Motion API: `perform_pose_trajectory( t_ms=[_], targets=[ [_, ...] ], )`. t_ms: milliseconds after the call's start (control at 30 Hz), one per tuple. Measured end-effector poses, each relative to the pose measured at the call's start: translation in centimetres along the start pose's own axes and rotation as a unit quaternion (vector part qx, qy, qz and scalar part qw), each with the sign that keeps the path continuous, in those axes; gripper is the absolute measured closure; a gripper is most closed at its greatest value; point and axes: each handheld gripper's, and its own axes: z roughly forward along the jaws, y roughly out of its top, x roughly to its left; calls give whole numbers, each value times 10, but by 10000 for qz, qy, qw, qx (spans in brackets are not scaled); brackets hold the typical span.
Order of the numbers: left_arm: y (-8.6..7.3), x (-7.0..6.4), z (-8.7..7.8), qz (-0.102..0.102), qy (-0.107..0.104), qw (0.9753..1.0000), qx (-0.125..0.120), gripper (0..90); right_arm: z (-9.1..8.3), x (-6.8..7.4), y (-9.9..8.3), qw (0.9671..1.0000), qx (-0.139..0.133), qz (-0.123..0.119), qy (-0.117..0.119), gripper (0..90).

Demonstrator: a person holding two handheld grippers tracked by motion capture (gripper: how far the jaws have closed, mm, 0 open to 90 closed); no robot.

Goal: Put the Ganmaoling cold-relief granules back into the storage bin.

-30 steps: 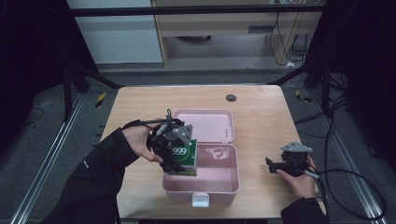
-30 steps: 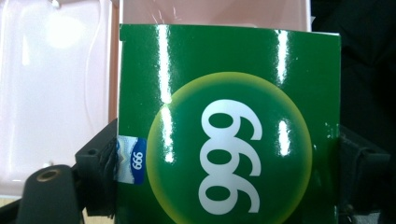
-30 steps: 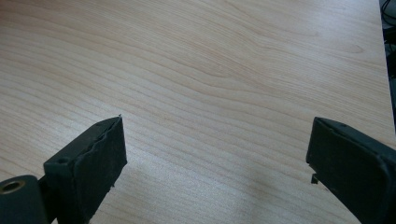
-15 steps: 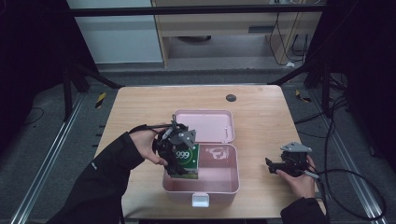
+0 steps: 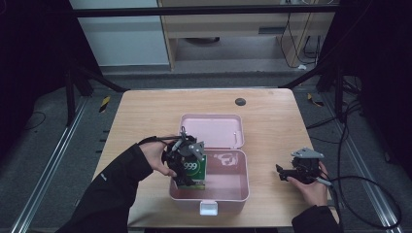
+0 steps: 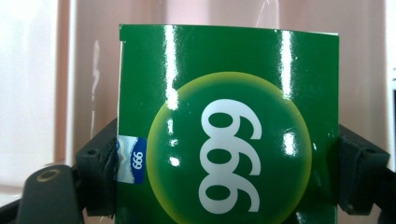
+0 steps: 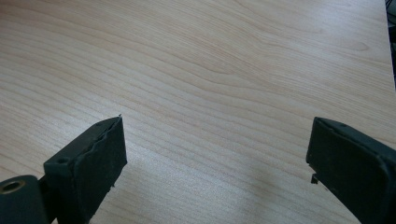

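Observation:
A green carton marked 999 [image 5: 194, 171] [image 6: 229, 126] is gripped at both sides by my left gripper [image 5: 185, 167], which is shut on it. The carton hangs inside the left half of the open pink box [image 5: 233, 191], whose lid [image 5: 212, 130] lies back flat behind it. The left gripper view has the pink box floor behind the carton. My right gripper [image 5: 283, 173] rests low over the bare wood to the right of the box. It is open, its two black pads [image 7: 100, 151] far apart with nothing between them.
The wooden table [image 5: 141, 116] carries a small dark round cap [image 5: 240, 102] near its far edge. A white latch [image 5: 209, 208] sticks out at the box front. Cables [image 5: 369, 194] trail off the right side; the floor around is dark.
My left gripper has carried the green carton a little rightward and down, deeper into the pink box. The right gripper has stayed where it was.

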Motion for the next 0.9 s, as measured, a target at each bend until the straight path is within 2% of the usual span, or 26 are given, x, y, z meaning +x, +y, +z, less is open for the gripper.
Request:
perform_pose_trajectory(
  t_ms=[500, 900],
  targets=[
    [-8, 0, 20, -38, 51, 9999, 147, 145, 1, 1, 0, 10000, 17, -12, 10, 53],
    [-12, 0, 27, -25, 103, 9998, 170, 138, 1, 1, 0, 10000, 19, -16, 21, 49]
  ],
)
